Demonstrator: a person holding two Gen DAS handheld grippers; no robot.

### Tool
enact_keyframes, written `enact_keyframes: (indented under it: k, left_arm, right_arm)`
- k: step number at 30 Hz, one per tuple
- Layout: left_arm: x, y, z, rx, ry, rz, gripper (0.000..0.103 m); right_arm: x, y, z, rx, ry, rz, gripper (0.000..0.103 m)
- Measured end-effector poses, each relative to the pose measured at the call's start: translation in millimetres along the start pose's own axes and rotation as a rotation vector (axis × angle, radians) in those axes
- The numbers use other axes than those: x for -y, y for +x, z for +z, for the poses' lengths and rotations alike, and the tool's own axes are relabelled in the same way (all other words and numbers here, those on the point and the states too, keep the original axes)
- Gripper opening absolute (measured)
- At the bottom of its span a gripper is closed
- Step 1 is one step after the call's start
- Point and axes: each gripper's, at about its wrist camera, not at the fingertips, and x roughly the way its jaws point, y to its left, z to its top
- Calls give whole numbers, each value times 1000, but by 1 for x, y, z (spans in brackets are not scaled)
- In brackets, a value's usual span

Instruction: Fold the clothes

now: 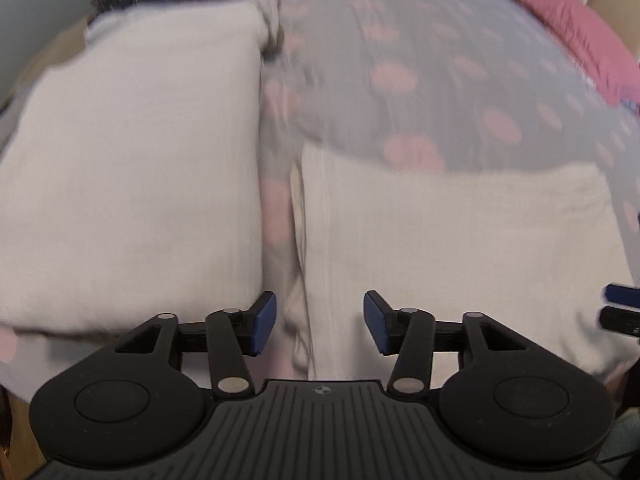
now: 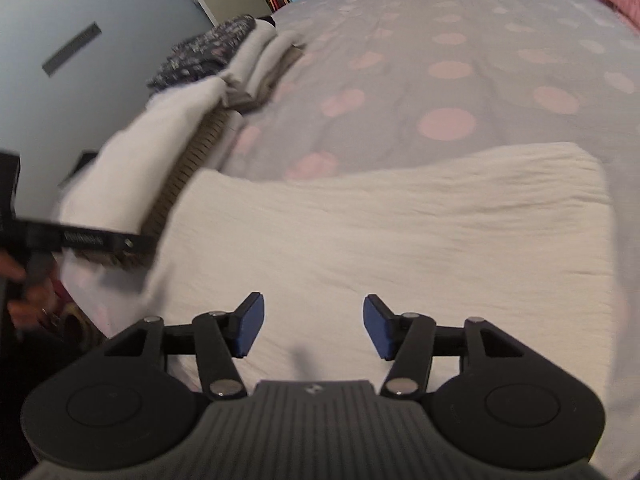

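A folded white cloth [image 2: 380, 240] lies flat on the bed near its front edge; it also shows in the left wrist view [image 1: 460, 248]. To its left sits a stack of folded clothes with a white piece on top [image 1: 132, 184], seen in the right wrist view as a pile [image 2: 160, 152]. My left gripper [image 1: 320, 322] is open and empty, hovering over the left edge of the flat cloth. My right gripper [image 2: 314, 326] is open and empty over the cloth's near edge. The right gripper's fingertips [image 1: 620, 296] show at the right edge of the left wrist view.
The bed cover [image 2: 460, 72] is grey with pink dots. A pink blanket [image 1: 580, 32] lies at the far right. More folded items, one dark patterned [image 2: 208, 56], lie at the far left. A grey door [image 2: 80, 40] stands beyond the bed's left side.
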Motion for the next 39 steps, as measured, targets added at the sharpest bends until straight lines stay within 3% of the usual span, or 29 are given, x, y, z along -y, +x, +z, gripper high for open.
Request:
enact_keyframes:
  k: [4, 6, 13, 16, 18, 21, 23, 25, 27, 29, 34, 39]
  left_arm:
    - [-3, 21, -10, -121, -5, 26, 47]
    - [-8, 27, -13, -152, -27, 15, 49]
    - [-16, 39, -13, -195, -123, -109, 48]
    - [-15, 40, -13, -193, -132, -127, 38]
    - [-13, 37, -13, -179, -128, -132, 16]
    - [-9, 24, -10, -113, -108, -93, 6]
    - [-9, 13, -8, -42, -110, -74, 5]
    - [-9, 7, -6, -12, -103, -54, 5]
    - [-7, 14, -6, -39, -89, -26, 5]
    - [-5, 24, -6, -70, -70, -2, 5]
    - [2, 22, -6, -60, -30, 32, 10]
    - [8, 3, 0, 25, -28, 40, 30]
  right_arm:
    - [25, -20, -22, 0, -74, -97, 62]
    - [27, -22, -28, -2, -83, -103, 62]
    - [30, -24, -46, -10, -103, -97, 62]
    - [28, -23, -49, -18, -107, -95, 62]
    - [29, -22, -50, -23, -103, -107, 62]
    - [32, -20, -53, -37, -102, -133, 63]
    - [35, -18, -55, -53, -100, -154, 64]
    - [39, -13, -58, -75, -89, -165, 69]
    - [44, -6, -62, -108, -69, -170, 71]
    - [50, 1, -65, -144, -42, -171, 71]
    - [53, 5, -73, -186, -39, -183, 71]
    - [47, -15, -60, -140, -47, -168, 73]
